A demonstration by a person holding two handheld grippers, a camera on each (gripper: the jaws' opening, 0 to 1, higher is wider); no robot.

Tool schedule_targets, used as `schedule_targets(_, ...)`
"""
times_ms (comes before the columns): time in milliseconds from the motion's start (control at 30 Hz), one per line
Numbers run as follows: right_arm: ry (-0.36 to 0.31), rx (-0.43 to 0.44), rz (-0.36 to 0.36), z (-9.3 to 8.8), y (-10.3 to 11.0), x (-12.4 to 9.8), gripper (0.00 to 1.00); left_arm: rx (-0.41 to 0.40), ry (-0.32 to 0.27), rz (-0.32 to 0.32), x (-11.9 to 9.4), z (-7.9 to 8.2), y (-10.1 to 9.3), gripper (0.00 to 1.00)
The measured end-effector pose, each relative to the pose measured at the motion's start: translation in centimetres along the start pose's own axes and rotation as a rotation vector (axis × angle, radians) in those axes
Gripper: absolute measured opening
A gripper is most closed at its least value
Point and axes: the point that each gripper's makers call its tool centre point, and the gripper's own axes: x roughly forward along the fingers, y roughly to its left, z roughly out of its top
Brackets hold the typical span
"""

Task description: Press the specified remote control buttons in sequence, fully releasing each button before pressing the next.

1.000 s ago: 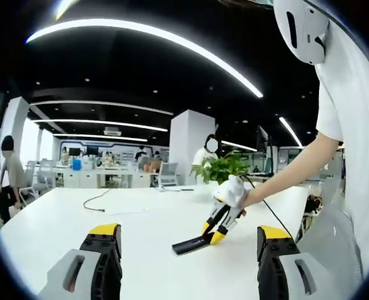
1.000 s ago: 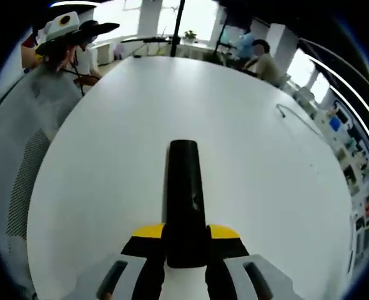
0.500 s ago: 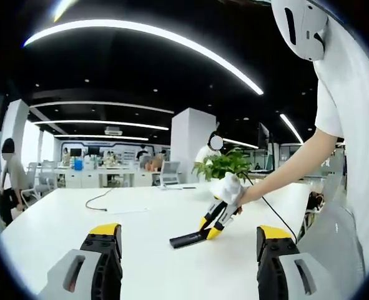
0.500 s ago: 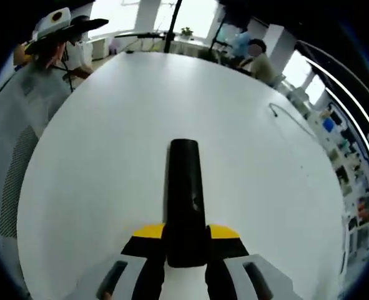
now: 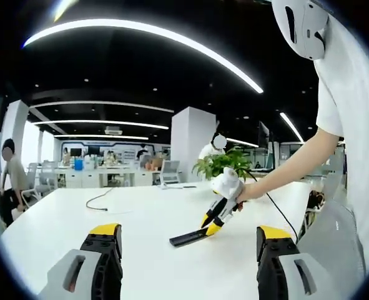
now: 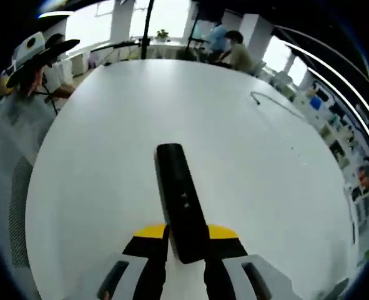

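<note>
We pinch the black remote control (image 6: 180,206) in our right gripper (image 6: 185,245) to steady it on the white table (image 6: 265,187), left gripper (image 5: 187,250) spread idle.

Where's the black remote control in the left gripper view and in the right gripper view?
Left gripper view: the remote lies low on the white table, right of centre, at the right gripper tips.
Right gripper view: the remote runs up the centre from between the jaws.
Shared landmark: the black cable on the table.
</note>
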Motion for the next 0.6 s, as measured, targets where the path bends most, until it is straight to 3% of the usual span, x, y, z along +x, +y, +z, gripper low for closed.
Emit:
schedule_targets(233, -0.082, 0.136, -0.062, 0.3, 0.1, -1.1, 0.39, 0.004, 0.007, -0.002, 0.0, -0.1, 0.0, 0.92)
schedule_targets(333, -0.163, 0.179, -0.089, 1.1, 0.6, -1.7, 0.49, 0.003, 0.009, -0.001, 0.0, -0.2, 0.0, 0.92)
schedule_targets(533, -0.243, 0.224, -0.126, 1.7, 1.6, -3.1, 0.60, 0.004, 0.015, 0.000, 0.1, -0.3, 0.0, 0.92)
schedule_targets(600, -0.306, 0.264, -0.141, 2.4, 1.8, -3.8, 0.64, 0.000, 0.016, -0.003, 0.1, -0.3, 0.0, 0.92)
